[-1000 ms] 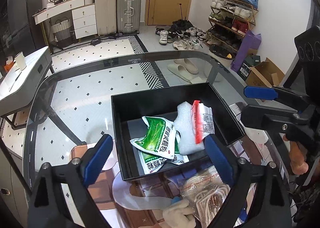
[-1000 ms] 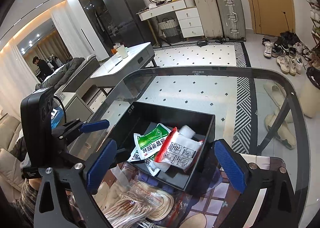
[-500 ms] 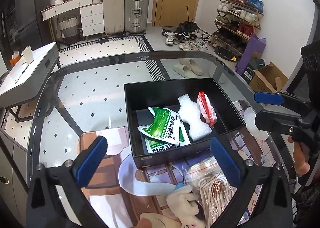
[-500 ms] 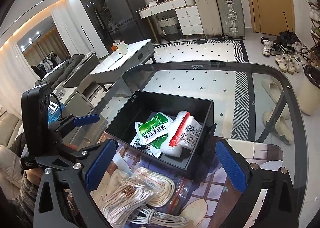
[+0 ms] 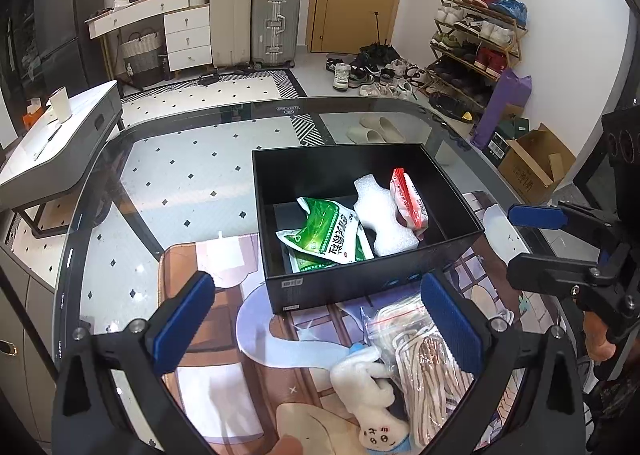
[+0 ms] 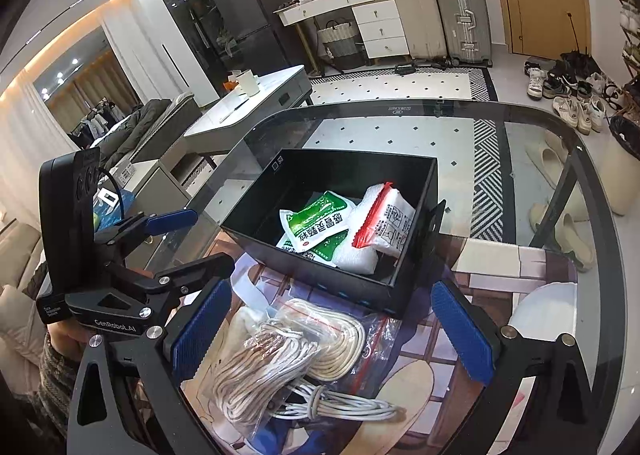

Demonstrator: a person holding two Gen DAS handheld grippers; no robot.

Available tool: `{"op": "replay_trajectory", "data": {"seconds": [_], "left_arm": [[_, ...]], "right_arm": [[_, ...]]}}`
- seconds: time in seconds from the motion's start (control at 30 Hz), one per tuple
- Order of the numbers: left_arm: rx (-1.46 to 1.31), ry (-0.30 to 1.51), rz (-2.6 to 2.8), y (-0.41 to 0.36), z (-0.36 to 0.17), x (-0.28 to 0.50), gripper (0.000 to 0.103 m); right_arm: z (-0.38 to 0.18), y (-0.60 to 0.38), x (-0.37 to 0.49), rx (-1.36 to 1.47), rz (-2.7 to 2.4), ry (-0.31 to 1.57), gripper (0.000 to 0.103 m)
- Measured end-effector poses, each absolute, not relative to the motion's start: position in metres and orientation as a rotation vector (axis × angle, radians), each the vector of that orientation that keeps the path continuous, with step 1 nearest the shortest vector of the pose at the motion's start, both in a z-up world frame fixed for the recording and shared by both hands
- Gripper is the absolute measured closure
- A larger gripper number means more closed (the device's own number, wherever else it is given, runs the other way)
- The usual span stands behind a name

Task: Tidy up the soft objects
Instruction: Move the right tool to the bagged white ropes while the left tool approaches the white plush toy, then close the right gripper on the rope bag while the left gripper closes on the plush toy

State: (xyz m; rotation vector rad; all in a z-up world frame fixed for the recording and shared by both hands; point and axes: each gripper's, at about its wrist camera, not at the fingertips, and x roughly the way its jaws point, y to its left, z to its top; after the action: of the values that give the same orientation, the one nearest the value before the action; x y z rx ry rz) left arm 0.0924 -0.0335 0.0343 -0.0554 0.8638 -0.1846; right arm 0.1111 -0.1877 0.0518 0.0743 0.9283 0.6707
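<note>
On the glass table stands a black open box (image 5: 360, 287) holding green packets (image 5: 328, 231), a white foam piece (image 5: 380, 219) and a red-topped bag (image 5: 408, 199). In front of it on the mat lie a clear bag of rope (image 5: 420, 359) and a white plush toy (image 5: 372, 387). My left gripper (image 5: 316, 319) hovers open just short of the box's near wall, holding nothing. The right gripper (image 6: 332, 329) is open above the rope bag (image 6: 280, 351) and a white cable bundle (image 6: 340, 407), with the box (image 6: 320, 275) just beyond. Each gripper also shows at the other view's side.
A picture-printed mat (image 5: 208, 395) covers the near part of the glass table (image 5: 160, 183). The table's curved rim (image 6: 608, 255) runs close on the right. A low white side table (image 5: 48, 159) stands to the left, below table height.
Both grippers have drawn back from the box toward the near table edge. More of the rope bag and the plush toy have come into view. The left jaws have widened a little.
</note>
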Motion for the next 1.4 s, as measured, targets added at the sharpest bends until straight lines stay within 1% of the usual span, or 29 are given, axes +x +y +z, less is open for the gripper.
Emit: {"op": "replay_trajectory", "data": {"seconds": [0.9, 1.0, 1.07, 1.23, 1.3, 1.37, 1.4], "left_arm": [[-0.105, 0.871, -0.157, -0.011, 0.027, 0.073, 0.000], [-0.110, 0.874, -0.160, -0.010, 0.025, 0.072, 0.000], [-0.115, 0.875, -0.161, -0.010, 0.023, 0.071, 0.000], [-0.122, 0.876, -0.165, -0.009, 0.021, 0.070, 0.000], [-0.122, 0.876, -0.168, -0.009, 0.021, 0.070, 0.000], [-0.119, 0.874, -0.170, -0.009, 0.021, 0.070, 0.000], [-0.121, 0.872, -0.173, -0.009, 0.021, 0.070, 0.000]], "right_arm": [[0.021, -0.152, 0.072, 0.010, 0.737, 1.050, 0.001], [0.016, -0.146, 0.069, -0.002, 0.747, 1.068, 0.006], [0.012, -0.141, 0.066, -0.013, 0.755, 1.082, 0.011], [-0.003, -0.129, 0.063, -0.047, 0.749, 1.126, 0.015], [-0.008, -0.125, 0.064, -0.062, 0.738, 1.134, 0.019], [-0.011, -0.124, 0.065, -0.068, 0.727, 1.136, 0.027], [-0.011, -0.124, 0.065, -0.071, 0.723, 1.134, 0.029]]}}
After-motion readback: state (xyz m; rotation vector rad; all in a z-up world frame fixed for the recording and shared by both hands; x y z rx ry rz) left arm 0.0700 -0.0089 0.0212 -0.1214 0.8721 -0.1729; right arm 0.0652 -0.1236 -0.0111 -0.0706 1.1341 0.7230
